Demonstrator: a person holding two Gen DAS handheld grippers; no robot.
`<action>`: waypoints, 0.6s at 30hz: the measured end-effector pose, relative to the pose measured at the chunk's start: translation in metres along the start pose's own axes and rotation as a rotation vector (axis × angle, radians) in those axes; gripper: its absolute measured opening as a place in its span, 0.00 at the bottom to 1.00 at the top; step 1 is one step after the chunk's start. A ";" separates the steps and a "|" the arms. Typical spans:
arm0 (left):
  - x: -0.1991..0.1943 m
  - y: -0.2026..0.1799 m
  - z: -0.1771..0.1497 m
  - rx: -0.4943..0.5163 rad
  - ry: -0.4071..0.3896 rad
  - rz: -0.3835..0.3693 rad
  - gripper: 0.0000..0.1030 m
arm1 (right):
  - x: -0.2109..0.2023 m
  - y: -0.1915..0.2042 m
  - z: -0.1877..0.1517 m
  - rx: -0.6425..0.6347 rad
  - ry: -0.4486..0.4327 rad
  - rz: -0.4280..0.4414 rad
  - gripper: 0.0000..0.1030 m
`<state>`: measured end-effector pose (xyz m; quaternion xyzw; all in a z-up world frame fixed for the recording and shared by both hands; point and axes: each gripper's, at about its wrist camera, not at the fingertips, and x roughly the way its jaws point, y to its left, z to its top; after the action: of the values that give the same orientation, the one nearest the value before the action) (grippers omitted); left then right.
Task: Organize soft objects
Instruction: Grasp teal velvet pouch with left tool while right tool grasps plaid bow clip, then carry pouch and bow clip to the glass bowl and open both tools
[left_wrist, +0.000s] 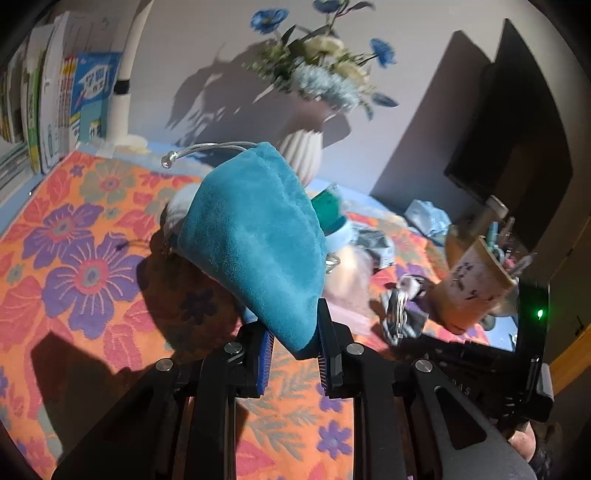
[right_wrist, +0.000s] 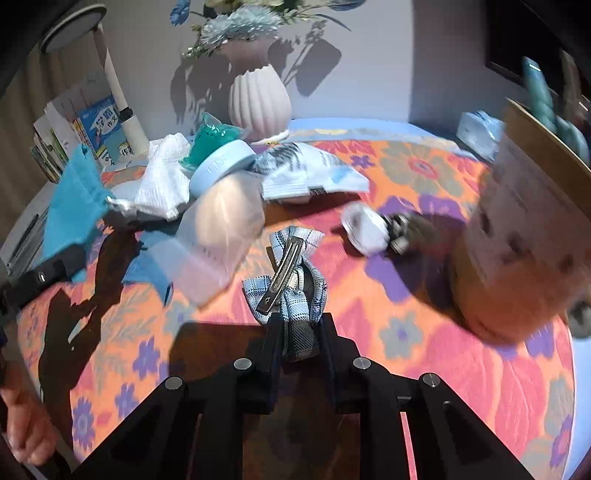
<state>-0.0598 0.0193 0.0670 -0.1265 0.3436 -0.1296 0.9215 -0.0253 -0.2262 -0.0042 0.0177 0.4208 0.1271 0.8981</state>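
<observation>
My left gripper (left_wrist: 295, 345) is shut on a teal velvet pouch (left_wrist: 255, 240) with a silver drawstring, held above the floral cloth; the pouch also shows at the left of the right wrist view (right_wrist: 75, 199). My right gripper (right_wrist: 297, 338) is shut on a blue plaid bow hair clip (right_wrist: 291, 273) with a metal clasp, lifted just over the cloth. A clear plastic container (right_wrist: 221, 236) with a pale blue lid (right_wrist: 221, 166) lies on its side in the middle. A white cloth (right_wrist: 166, 177), a printed packet (right_wrist: 306, 173) and a white rolled sock (right_wrist: 365, 229) lie around it.
A ribbed white vase (right_wrist: 258, 99) with flowers stands at the back. A brown paper cup (right_wrist: 524, 240) holding pens stands at the right, also seen in the left wrist view (left_wrist: 472, 284). Books (left_wrist: 44, 107) and a white lamp post (left_wrist: 123, 92) stand at the left. A dark monitor (left_wrist: 517, 147) is at the right.
</observation>
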 end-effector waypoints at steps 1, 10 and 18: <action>-0.003 -0.003 0.000 0.004 -0.004 -0.009 0.17 | -0.004 -0.003 -0.005 0.007 0.004 0.011 0.18; -0.009 -0.027 -0.004 0.055 -0.004 -0.052 0.17 | -0.028 -0.022 -0.024 0.039 0.056 0.002 0.58; -0.012 -0.051 -0.005 0.114 0.003 -0.073 0.17 | -0.011 -0.009 -0.013 0.088 0.039 -0.020 0.64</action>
<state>-0.0798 -0.0251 0.0871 -0.0858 0.3324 -0.1828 0.9213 -0.0396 -0.2386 -0.0054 0.0502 0.4437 0.0997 0.8892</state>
